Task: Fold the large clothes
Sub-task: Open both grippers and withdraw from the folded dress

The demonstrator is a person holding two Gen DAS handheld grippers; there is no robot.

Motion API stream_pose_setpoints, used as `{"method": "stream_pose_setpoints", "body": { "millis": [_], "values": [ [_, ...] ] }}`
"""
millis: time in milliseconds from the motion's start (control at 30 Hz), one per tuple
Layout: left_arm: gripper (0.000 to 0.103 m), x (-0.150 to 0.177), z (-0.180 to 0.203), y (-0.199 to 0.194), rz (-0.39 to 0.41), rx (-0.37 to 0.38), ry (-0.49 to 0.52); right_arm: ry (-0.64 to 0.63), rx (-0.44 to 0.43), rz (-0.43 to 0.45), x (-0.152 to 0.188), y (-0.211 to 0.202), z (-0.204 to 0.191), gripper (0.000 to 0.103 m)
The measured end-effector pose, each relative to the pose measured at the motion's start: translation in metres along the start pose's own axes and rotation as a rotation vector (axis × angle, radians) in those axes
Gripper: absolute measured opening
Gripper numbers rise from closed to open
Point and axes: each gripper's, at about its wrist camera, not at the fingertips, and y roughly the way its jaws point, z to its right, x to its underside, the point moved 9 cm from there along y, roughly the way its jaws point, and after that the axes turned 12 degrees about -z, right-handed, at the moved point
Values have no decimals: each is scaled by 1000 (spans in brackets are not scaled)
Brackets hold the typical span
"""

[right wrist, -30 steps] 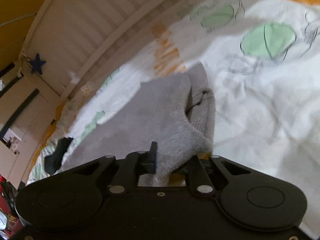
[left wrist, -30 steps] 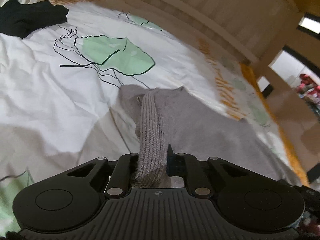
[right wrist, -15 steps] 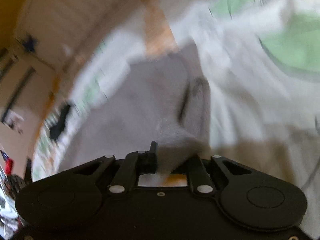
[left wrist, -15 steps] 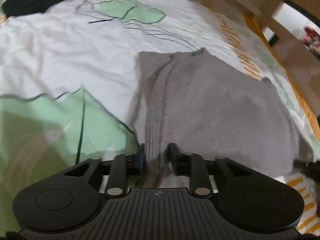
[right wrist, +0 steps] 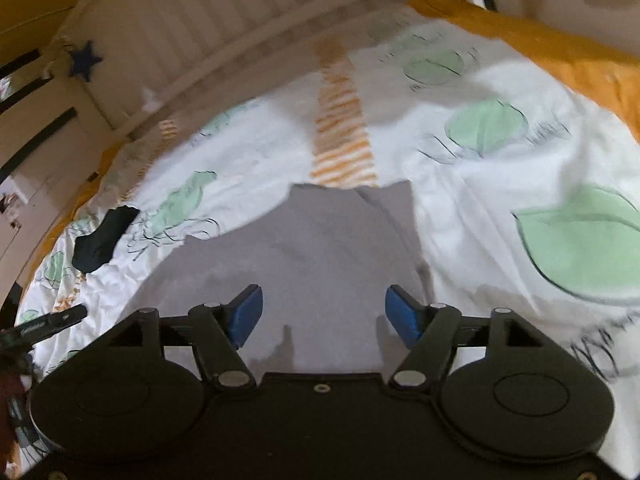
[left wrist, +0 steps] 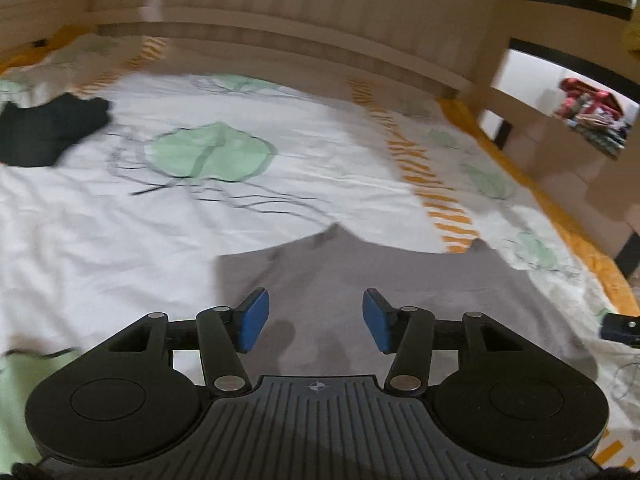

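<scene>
A grey knitted garment lies folded flat on the bedsheet, seen in the right wrist view as a grey garment too. My left gripper hovers above its near left part, jaws opening, nothing between the blue pads. My right gripper hovers above the garment's near right part, jaws opening wide, nothing between its blue pads. The tip of the other gripper shows at the right edge of the left wrist view, and the other gripper's tip shows at the left edge of the right wrist view.
The white bedsheet has green leaf prints and orange stripes. A black garment lies at the far left, shown as a black garment in the right wrist view. A slatted headboard runs along the far side. An orange blanket lies at the back right.
Both grippers have let go of the grey garment and opened. Both have lifted and pulled back, and the garment now lies flat on the sheet.
</scene>
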Motion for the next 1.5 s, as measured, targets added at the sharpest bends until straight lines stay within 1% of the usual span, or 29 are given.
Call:
{"method": "stream_pose_setpoints", "body": {
  "millis": [100,200,267,333,400,467,600,733,800,833,867,900,967,1067,1100,1167,1200,1233,1267,1300,1400,1500],
  "values": [
    [50,-3,18,23,-5,57,41,-12,-29,-15,-3,11,-11,72],
    [50,-4,24,43,-3,88,47,-34,-38,-34,-2,21,-18,72],
    [50,-6,16,60,-15,79,11,-38,-43,-46,1,26,-20,72],
    [50,-2,-3,83,-68,60,-64,-42,-47,-57,3,31,-20,72],
    [50,5,-16,100,-114,82,-122,-50,-47,-65,3,34,-21,72],
    [50,8,-19,100,-89,93,-112,-62,-48,-66,0,38,-23,72],
    [51,13,-12,96,-82,45,-45,-114,-56,-46,-16,50,-32,72],
    [52,13,-11,96,-83,22,-37,-200,-71,-44,-35,79,-46,72],
    [52,11,-10,100,-81,15,-28,-231,-14,-48,-44,100,-42,73],
    [52,12,-10,100,-78,14,-25,-236,24,-66,-47,113,-34,73],
    [53,12,-10,101,-75,13,-23,-228,58,-103,-47,131,-24,73],
    [53,12,-10,101,-73,10,-22,-219,69,-118,-47,143,-15,73],
    [53,12,-9,102,-75,2,-17,-233,65,-82,-49,149,-10,73],
    [53,11,-8,103,-76,-6,-11,-248,51,-108,-50,138,-17,75],
    [53,11,-8,103,-76,-6,-12,-237,24,-100,-51,128,-18,75],
    [53,12,-8,103,-75,-6,-13,-172,-44,-61,-56,103,-13,76],
    [53,12,-8,103,-75,-8,-12,-137,-69,-43,-58,90,-7,80],
    [53,12,-8,103,-74,-10,-12,-106,-77,-30,-59,77,1,85],
    [53,12,-8,103,-72,-13,-10,-79,-71,-27,-59,67,11,88],
    [53,12,-8,103,-68,-18,-8,-57,-61,-37,-60,62,21,90],
    [53,12,-7,104,-64,-38,-2,26,-40,-127,-48,53,54,91],
    [54,12,-6,104,-59,-51,-2,77,-64,-216,-31,54,72,92]
  ]
}}
